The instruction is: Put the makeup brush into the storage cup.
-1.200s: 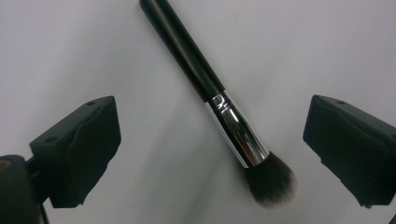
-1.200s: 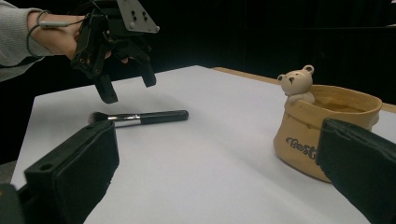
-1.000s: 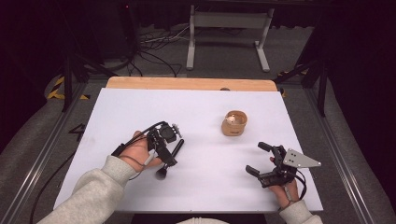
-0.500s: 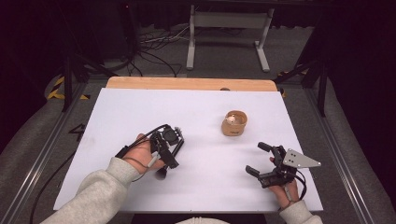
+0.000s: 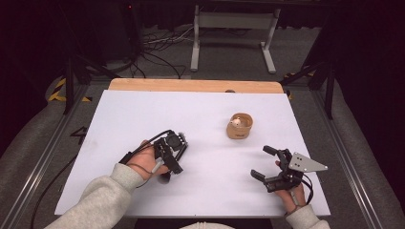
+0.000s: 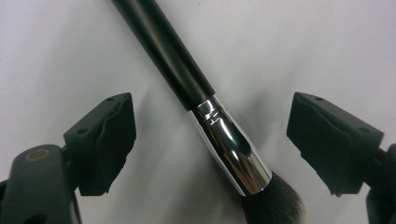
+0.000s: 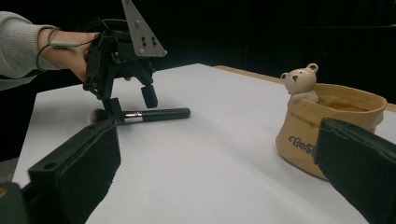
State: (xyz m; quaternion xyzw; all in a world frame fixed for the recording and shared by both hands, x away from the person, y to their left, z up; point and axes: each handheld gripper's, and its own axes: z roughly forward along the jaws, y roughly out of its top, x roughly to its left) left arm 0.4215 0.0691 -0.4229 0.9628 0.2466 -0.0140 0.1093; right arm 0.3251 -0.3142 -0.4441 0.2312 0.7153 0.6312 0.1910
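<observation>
A makeup brush (image 6: 228,144) with a black handle, a shiny metal collar and dark bristles lies flat on the white table. My left gripper (image 6: 217,137) points down over it, one pad (image 6: 109,140) on each side of the collar. The jaws have just been closing, but gaps remain on both sides and neither pad touches the brush. From the right gripper view, the left gripper (image 7: 130,100) straddles the brush (image 7: 156,114). In the high view it (image 5: 169,153) sits at the front left, bristles (image 5: 165,178) showing below. My right gripper (image 5: 261,162) rests open at the front right, holding nothing.
A tan ceramic cup (image 5: 239,126) with a small bear figure on its rim (image 7: 299,79) stands right of centre, behind the right gripper. The white table sheet (image 5: 191,114) ends at a wooden strip (image 5: 191,85) along the far edge. Dark floor, cables and a stand lie beyond.
The left gripper has sunk slightly over the brush and its jaws stand narrower. The brush, the cup and the right gripper have stayed in place.
</observation>
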